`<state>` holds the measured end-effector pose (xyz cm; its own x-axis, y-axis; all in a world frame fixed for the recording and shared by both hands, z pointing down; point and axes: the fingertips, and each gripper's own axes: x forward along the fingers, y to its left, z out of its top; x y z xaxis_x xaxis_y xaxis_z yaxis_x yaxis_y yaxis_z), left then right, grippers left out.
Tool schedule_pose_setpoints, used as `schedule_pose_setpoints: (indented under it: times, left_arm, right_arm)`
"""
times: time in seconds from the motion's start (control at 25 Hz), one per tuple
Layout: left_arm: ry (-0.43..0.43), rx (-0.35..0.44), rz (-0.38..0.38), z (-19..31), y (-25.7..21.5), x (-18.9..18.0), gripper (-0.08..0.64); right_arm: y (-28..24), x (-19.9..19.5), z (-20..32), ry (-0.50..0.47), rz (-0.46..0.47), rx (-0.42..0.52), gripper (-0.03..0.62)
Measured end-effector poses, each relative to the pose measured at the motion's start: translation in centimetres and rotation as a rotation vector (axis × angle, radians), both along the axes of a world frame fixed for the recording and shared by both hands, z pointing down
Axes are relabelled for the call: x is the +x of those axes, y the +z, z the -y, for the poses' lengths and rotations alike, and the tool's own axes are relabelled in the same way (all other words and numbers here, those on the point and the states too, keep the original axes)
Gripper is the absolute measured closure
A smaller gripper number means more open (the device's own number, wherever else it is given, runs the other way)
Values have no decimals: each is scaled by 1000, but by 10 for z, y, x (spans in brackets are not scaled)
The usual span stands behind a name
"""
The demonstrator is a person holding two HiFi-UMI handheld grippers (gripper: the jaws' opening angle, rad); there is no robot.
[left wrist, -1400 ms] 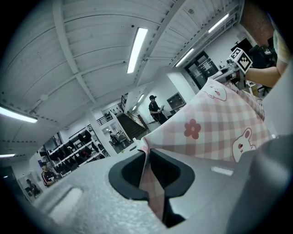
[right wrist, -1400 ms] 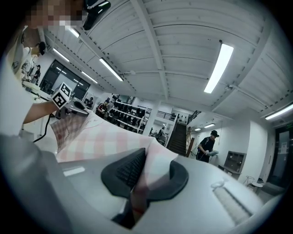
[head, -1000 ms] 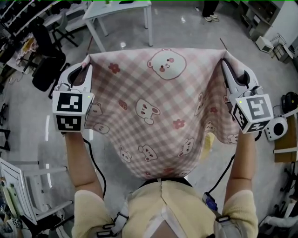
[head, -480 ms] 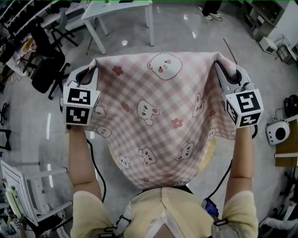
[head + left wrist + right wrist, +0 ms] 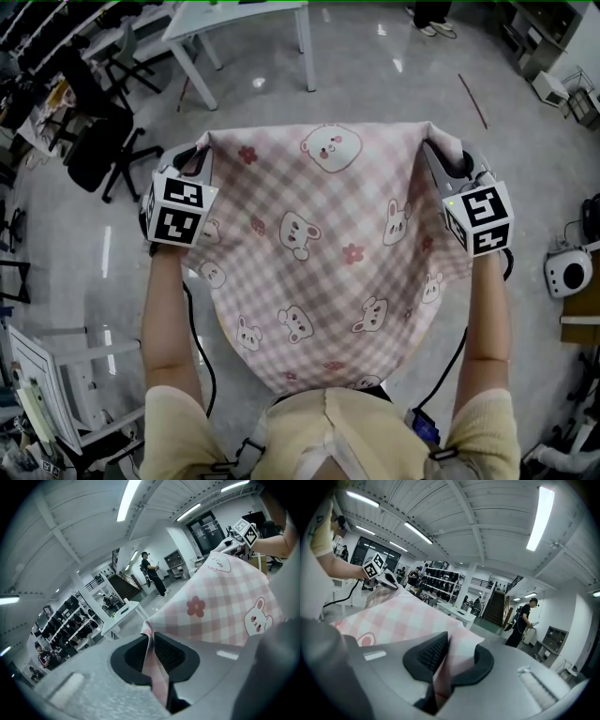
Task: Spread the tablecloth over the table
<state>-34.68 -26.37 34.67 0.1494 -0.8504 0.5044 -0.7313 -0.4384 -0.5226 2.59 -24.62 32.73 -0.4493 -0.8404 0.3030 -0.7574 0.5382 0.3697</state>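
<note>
A pink checked tablecloth (image 5: 319, 253) with bears and flowers hangs stretched between my two grippers and drapes down toward the person's chest. My left gripper (image 5: 208, 152) is shut on its far left corner, and the cloth (image 5: 225, 597) runs out pinched between the pads (image 5: 151, 644). My right gripper (image 5: 429, 150) is shut on the far right corner, with a fold of cloth (image 5: 393, 616) clamped between its pads (image 5: 449, 656). Whatever lies under the cloth is hidden, apart from a pale yellow edge (image 5: 218, 314).
A white table (image 5: 244, 19) stands at the back and a black office chair (image 5: 94, 141) at the left. A white chair (image 5: 56, 375) is at the lower left, a white device (image 5: 569, 272) on the floor at the right. A person (image 5: 149, 571) stands far off.
Both grippers have come down and drawn closer to the person, carrying the cloth with them. The far hem sits lower in the head view and the grips have held.
</note>
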Motion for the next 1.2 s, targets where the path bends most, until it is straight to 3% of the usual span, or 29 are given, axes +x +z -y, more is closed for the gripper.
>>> schedule_pose_setpoints:
  times: [0.48, 1.2]
  left_arm:
    - [-14, -113, 23, 21, 56, -2, 522]
    - [-35, -212, 71, 37, 108, -7, 499]
  right_arm:
    - [49, -3, 21, -47, 8, -73, 548]
    - [96, -9, 41, -70, -47, -179, 543]
